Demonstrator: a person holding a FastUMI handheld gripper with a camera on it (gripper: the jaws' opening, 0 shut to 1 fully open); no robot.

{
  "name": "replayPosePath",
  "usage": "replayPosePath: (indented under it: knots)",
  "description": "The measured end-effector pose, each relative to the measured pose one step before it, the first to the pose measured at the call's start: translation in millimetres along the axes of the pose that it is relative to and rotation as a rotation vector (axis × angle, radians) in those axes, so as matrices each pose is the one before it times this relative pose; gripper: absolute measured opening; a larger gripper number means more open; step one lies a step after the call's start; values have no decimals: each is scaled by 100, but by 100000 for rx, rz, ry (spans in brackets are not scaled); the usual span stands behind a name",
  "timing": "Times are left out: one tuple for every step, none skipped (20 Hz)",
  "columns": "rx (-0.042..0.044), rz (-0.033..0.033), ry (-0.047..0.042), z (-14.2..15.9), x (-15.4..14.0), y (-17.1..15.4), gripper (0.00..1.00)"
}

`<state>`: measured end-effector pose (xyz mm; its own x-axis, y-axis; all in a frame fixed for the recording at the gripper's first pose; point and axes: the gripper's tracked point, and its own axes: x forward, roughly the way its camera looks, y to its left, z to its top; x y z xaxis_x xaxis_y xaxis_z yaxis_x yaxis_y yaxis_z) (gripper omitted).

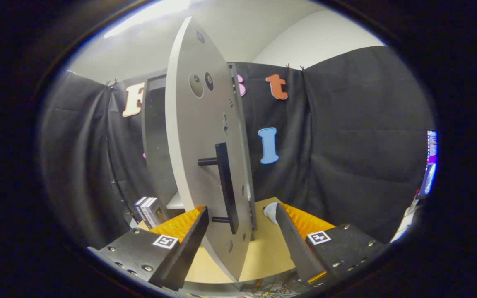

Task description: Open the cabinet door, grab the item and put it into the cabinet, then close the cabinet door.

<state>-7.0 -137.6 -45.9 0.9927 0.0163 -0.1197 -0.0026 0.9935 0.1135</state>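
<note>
Pale grey cabinet door [197, 136] carries a black handle [226, 186] above a tan tabletop [263, 252].

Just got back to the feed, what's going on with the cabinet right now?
The handheld gripper is open, its fingers standing either side of the cabinet door, which is swung out edge-on toward the camera. The door's black handle sits just ahead, between the fingers, but neither finger presses on it. Beyond the door the cabinet stands open on the table. A small stack of boxes sits by the cabinet's base, and a white item lies beyond the right finger.
</note>
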Motion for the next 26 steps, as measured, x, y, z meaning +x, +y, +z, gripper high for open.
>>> replayPosePath:
  knots:
    - [-311,2300,239,-67,128,893,98]
    - [-32,2115,457,-29,154,797,98]
    - [-71,2291,392,-64,318,657,98]
    - [144,2392,303,-60,641,636,98]
    - [349,2365,487,-88,707,751,98]
    - [391,1632,409,-96,656,740,98]
    - [-106,1328,575,-203,457,595,98]
    - [-411,1597,487,-229,497,621,98]
    - [150,1838,66,-51,577,666,98]
    - [65,2282,417,-170,480,830,98]
    - [90,2208,554,-284,709,864,98]
    - [-273,1665,780,-274,672,639,98]
    - [-816,705,615,-193,727,287,98]
    - [-1328,597,999,-188,795,320,98]
    - [-1331,-555,517,-171,811,128,98]
    - [-1108,-1019,237,67,750,-65,98]
    - [901,1587,-720,180,600,565,99]
    - [843,1874,-209,-3,942,673,100]
    - [-619,1551,386,-283,916,731,100]
    - [-684,1276,-467,243,748,557,100]
    - [-552,1272,319,22,603,503,100]
    - [182,1228,159,74,751,396,100]
    - [46,1255,414,-122,-47,529,100]
    - [-30,925,-123,152,566,245,100]
    - [-82,616,-7,156,1176,-70,100]
    - [-399,482,-107,117,602,236,100]
